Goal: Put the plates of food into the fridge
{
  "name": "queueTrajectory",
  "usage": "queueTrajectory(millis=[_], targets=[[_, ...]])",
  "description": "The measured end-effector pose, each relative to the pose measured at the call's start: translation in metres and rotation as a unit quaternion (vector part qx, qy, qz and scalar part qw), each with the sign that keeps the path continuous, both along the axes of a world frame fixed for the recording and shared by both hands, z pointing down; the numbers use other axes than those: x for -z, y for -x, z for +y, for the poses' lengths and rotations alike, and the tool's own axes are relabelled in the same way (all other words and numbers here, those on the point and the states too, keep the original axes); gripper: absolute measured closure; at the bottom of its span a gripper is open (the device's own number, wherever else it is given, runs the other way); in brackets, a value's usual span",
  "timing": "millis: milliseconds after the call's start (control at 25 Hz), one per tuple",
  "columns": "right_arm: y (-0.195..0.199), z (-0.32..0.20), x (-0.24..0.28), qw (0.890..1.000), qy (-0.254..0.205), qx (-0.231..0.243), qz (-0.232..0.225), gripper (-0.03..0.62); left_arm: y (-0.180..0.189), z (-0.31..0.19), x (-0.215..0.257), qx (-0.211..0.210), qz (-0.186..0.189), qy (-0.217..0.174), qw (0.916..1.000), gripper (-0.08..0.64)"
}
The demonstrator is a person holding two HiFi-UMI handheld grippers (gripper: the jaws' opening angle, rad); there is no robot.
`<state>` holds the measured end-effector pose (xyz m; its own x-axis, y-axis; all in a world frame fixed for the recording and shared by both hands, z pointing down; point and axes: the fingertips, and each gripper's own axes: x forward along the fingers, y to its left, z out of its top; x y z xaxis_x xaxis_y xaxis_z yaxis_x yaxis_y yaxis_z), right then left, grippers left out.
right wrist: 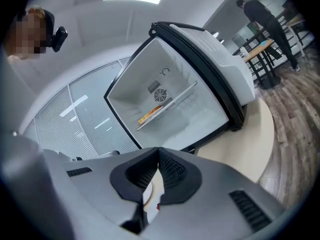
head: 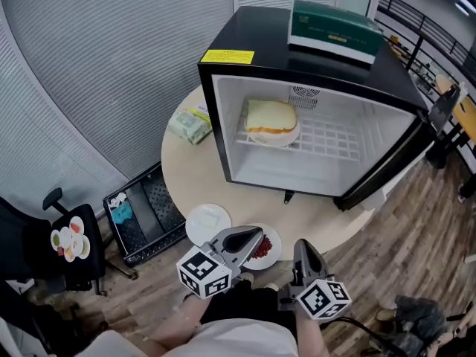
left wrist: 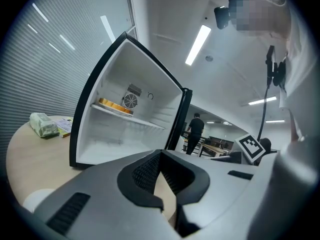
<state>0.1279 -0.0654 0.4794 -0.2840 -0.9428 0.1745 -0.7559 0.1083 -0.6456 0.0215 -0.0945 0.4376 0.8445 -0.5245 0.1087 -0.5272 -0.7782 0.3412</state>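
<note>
Round beige counter (head: 186, 171): open mini fridge (head: 320, 103) stands on its far right part. Left of the fridge lies a green packet (head: 188, 126), touching a leaflet (head: 199, 112). At the near edge: white plate with pale food (head: 207, 223); just right of it, plate of red food (head: 268, 250). Fridge wire shelf (head: 335, 141) carries a plate of bread (head: 271, 123), left side.

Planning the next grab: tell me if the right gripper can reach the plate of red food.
Probably yes: the plate lies just beside the right gripper with nothing between them, though its shut jaws would need to open first.
</note>
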Motion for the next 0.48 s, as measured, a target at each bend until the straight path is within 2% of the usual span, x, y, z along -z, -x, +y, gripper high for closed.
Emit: queueTrajectory(millis=[160,320,480], targets=[[0.006,0.007,-0.012,0.999,0.019,0.006,-0.038,0.584,0.011,0.001,-0.003,0.016,-0.006,0.0,0.9999,0.555],[0.02,0.018,-0.038,0.991,0.074,0.025,-0.111,0.583,0.023,0.004,-0.01,0.032,-0.009,0.009,0.9994,0.555],[0.019,0.034,-0.071,0.982,0.129,0.021,-0.133,0.567,0.035,0.01,-0.018,0.044,-0.013,0.018,0.9988,0.555]])
